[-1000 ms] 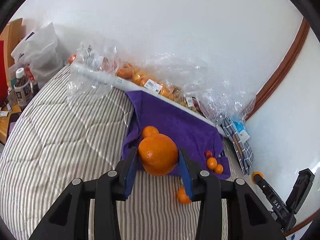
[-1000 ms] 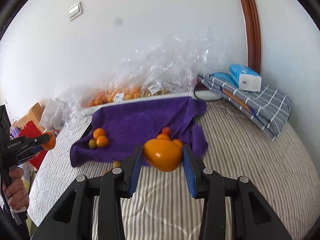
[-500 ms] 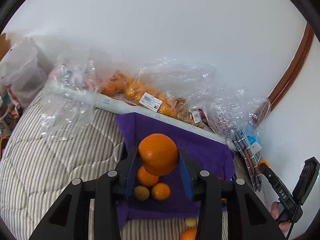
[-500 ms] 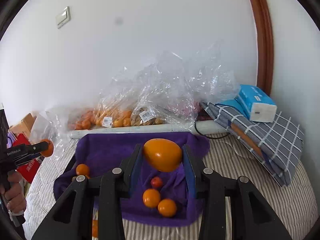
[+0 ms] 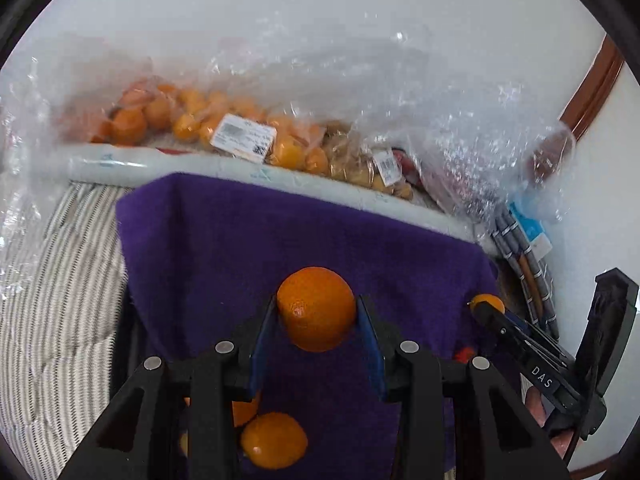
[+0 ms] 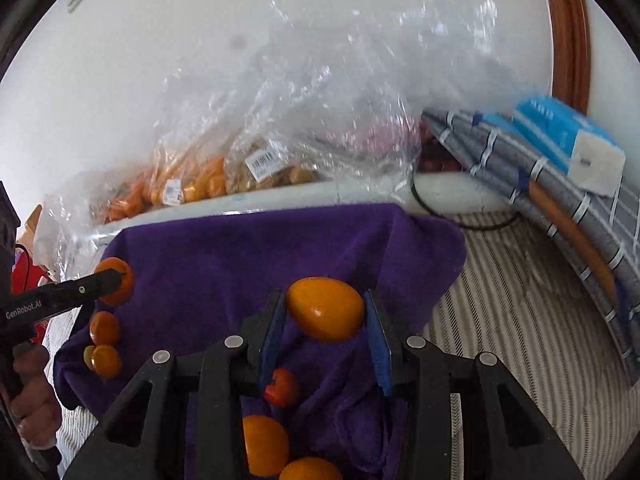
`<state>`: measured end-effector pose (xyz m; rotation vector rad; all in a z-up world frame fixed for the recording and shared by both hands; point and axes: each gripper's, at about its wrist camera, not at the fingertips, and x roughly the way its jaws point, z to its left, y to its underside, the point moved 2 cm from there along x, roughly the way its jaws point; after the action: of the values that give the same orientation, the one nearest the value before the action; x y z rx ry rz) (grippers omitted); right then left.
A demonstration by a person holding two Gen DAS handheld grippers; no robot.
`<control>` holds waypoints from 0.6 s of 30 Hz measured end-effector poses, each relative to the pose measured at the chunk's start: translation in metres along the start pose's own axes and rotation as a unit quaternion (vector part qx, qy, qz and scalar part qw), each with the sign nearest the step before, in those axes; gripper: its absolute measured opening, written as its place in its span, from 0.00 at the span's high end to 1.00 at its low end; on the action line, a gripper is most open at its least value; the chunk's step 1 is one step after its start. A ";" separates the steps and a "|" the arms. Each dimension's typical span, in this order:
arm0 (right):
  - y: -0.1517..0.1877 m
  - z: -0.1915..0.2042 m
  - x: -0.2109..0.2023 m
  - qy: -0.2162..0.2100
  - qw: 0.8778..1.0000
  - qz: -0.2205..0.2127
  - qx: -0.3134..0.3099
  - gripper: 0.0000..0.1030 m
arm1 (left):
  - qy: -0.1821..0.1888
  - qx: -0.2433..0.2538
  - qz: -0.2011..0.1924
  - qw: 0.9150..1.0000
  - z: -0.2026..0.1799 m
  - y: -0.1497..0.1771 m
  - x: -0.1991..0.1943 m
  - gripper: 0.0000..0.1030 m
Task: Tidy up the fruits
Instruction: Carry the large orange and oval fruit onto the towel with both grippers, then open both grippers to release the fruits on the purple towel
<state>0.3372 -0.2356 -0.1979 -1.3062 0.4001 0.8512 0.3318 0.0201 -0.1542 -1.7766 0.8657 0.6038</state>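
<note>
Carried forward over the purple towel (image 5: 248, 248), the left gripper (image 5: 316, 312) clamps a round, firm orange (image 5: 315, 308) at its widest girth, while the right gripper (image 6: 325, 312) pinches a smooth, likely slippery yellow-orange fruit (image 6: 326, 308) above smaller fruits.

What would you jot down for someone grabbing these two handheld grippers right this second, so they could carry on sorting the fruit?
Left gripper: shut on a round orange, held above the purple towel.
Right gripper: shut on a smooth yellow-orange fruit, also above the towel.
Already on the towel: a few small oranges at its left side; a small red fruit and two more oranges near the right gripper.
Bagged fruit lies behind the towel, by the wall.
Left to do: set both held fruits down on the towel, probably each with its like.
</note>
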 end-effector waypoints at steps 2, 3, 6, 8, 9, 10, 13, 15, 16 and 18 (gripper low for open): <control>0.003 -0.001 0.005 0.000 1.000 0.008 -0.003 0.62 | -0.008 0.007 0.006 1.000 -0.003 0.003 0.007 0.63; 0.004 0.000 0.006 0.001 1.000 0.010 -0.009 0.62 | -0.010 0.010 0.008 1.000 -0.004 0.004 0.009 0.63; 0.005 0.001 0.010 -0.001 1.000 0.022 -0.015 0.62 | -0.018 0.016 0.016 1.000 -0.005 0.007 0.013 0.63; 0.005 0.002 0.009 -0.004 1.000 0.021 -0.013 0.61 | -0.022 0.016 0.019 0.999 -0.006 0.009 0.016 0.63; 0.005 0.003 0.008 -0.005 1.000 0.027 -0.012 0.60 | -0.024 0.018 0.015 0.999 -0.006 0.009 0.015 0.63; 0.005 0.003 0.006 -0.006 0.999 0.030 -0.010 0.59 | -0.028 0.020 0.015 0.999 -0.007 0.010 0.015 0.63; 0.004 0.005 -0.007 -0.005 1.000 0.018 -0.008 0.51 | -0.033 0.024 0.015 0.999 -0.009 0.013 0.014 0.63; 0.002 0.009 -0.021 -0.001 1.000 0.006 -0.009 0.48 | -0.038 0.030 0.015 0.999 -0.011 0.013 0.013 0.62; 0.001 0.012 -0.029 -0.002 1.000 -0.001 -0.010 0.48 | -0.038 0.031 0.014 0.999 -0.012 0.013 0.011 0.61; 0.002 0.015 -0.045 -0.007 1.000 -0.016 -0.010 0.47 | -0.038 0.029 0.006 0.999 -0.013 0.014 0.001 0.57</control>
<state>0.3041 -0.2355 -0.1640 -1.3221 0.3600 0.8389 0.3216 0.0044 -0.1579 -1.6866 0.8331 0.6445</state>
